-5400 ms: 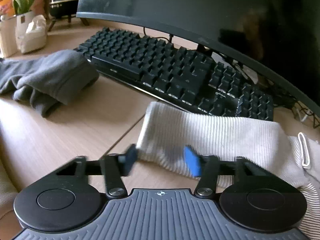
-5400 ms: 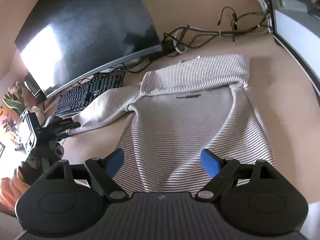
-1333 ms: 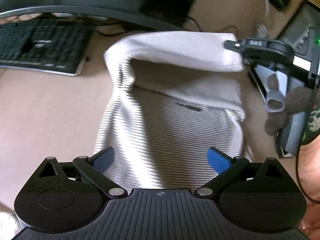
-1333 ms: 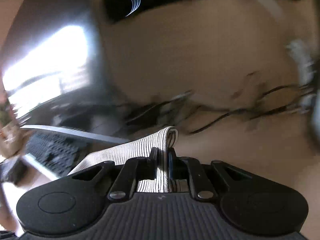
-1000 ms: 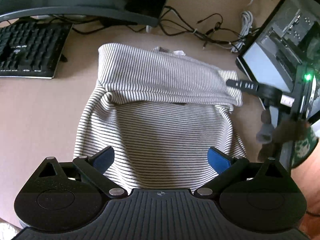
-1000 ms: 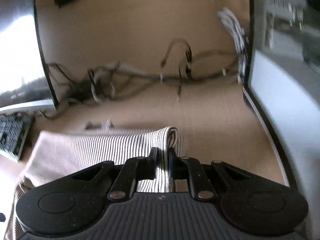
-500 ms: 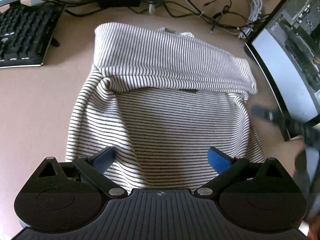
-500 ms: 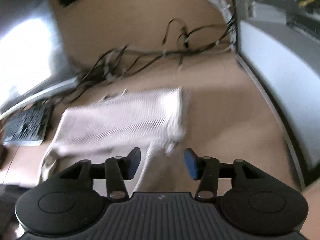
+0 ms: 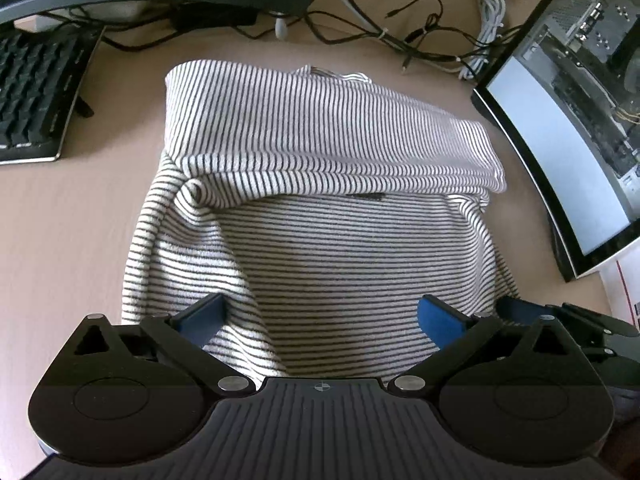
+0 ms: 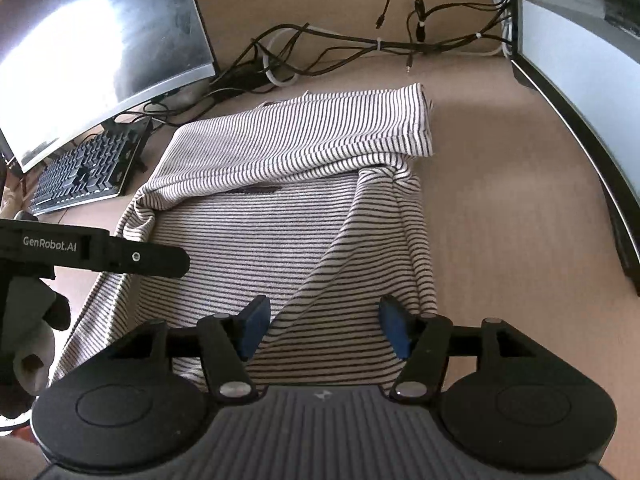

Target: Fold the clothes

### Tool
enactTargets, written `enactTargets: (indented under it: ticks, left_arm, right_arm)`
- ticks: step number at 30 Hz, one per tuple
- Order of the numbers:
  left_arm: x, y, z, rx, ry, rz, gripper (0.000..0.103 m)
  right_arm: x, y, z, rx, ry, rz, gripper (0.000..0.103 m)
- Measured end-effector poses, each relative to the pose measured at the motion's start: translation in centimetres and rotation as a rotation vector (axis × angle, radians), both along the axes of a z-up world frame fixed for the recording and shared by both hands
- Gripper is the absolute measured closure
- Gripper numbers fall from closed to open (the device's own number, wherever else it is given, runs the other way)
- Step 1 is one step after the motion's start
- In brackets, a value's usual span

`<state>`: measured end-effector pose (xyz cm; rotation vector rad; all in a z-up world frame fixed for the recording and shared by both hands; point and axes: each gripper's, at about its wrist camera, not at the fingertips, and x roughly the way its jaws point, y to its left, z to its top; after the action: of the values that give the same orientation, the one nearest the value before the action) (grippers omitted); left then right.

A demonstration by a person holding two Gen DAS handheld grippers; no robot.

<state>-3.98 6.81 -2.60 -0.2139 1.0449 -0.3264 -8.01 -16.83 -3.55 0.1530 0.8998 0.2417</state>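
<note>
A white shirt with thin dark stripes (image 9: pixel 320 208) (image 10: pixel 288 208) lies on the tan desk, its sleeves laid across the chest in a band along the far edge. My left gripper (image 9: pixel 320 320) hovers open over the shirt's near hem, with nothing pinched. My right gripper (image 10: pixel 322 330) hangs above the near right part of the shirt; its jaws are opening, the blue pads (image 10: pixel 394 330) apart and clear of the cloth. In the right wrist view the left gripper's black body (image 10: pixel 92 254) shows at the left edge.
A black keyboard (image 9: pixel 36 92) (image 10: pixel 84 168) lies to the left. A curved monitor (image 10: pixel 96 40) stands behind it. Tangled cables (image 9: pixel 400 36) (image 10: pixel 360 48) run along the back. A second screen (image 9: pixel 560 140) (image 10: pixel 580 40) stands close on the right.
My right gripper let go of the folded sleeve end, opened, and drew back toward the near side. The sleeve now lies across the chest. The left gripper sank slightly toward the hem.
</note>
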Motion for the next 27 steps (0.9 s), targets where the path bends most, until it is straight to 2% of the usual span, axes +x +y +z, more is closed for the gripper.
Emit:
enactTargets:
  ticks: [10, 25, 27]
  left_arm:
    - [1.5, -0.1, -0.1, -0.002, -0.027, -0.025, 0.0]
    - [4.2, -1.7, -0.2, 0.028, -0.061, -0.026, 0.0]
    - [4.3, -1.8, -0.2, 0.028, -0.063, -0.025, 0.0]
  right_arm:
    - [1.9, 0.8, -0.5, -0.056, -0.033, 0.019, 0.04]
    - [6.5, 0.3, -0.5, -0.09, -0.058, 0.035, 0.04]
    - [7.0, 0.2, -0.6, -0.087, -0.058, 0.039, 0.038]
